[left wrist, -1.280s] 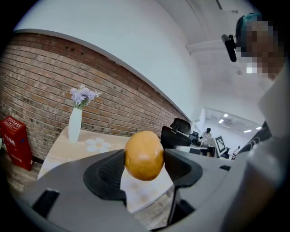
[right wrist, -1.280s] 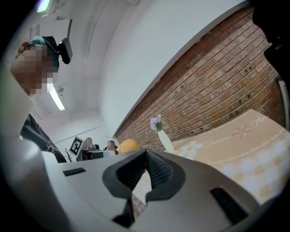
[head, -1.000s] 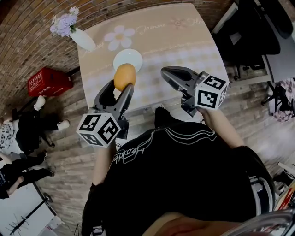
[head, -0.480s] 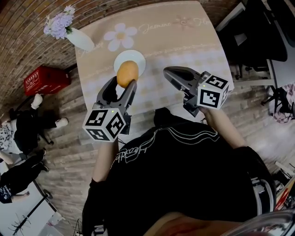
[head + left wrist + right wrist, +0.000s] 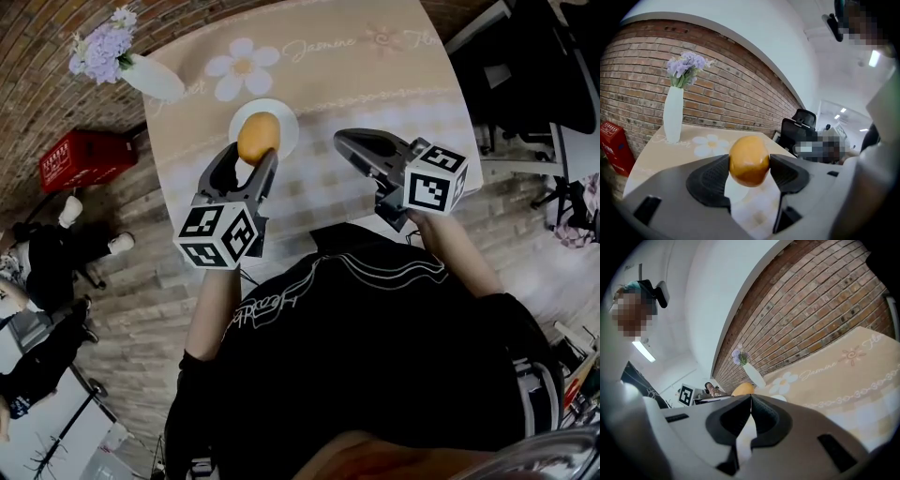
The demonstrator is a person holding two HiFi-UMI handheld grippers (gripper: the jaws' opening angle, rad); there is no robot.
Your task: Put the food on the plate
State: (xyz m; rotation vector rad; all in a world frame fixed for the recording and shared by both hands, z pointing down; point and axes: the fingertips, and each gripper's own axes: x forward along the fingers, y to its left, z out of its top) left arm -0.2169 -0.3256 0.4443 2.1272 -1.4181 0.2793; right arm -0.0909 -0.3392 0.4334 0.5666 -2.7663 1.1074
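beige flower-print tablecloth (image 5: 375, 84) on a small table by a brick wall. white vase of purple flowers (image 5: 150, 80) at the far left corner, red crate (image 5: 80, 159) on the floor beside the table. white plate (image 5: 287, 124) sits mid-table, well clear of the vase.

left gripper (image 5: 250, 161) is clamped on the food (image 5: 749, 158), one pad on each side, holding it in the air. in the head view it lines up over the plate's near half; height above it i can't judge. i read this as the lowering step. it's pinched across the widest part, my guess so a round thing can't roll out.

right gripper (image 5: 750, 401) has its jaws pressed together with nothing between, hanging over the table right of the plate. looks parked clear of the drop path.

food: round, smooth, matte orange-yellow, a shade darker underneath. bun or fruit, can't tell. no visible squash at the pads, so probably firm.
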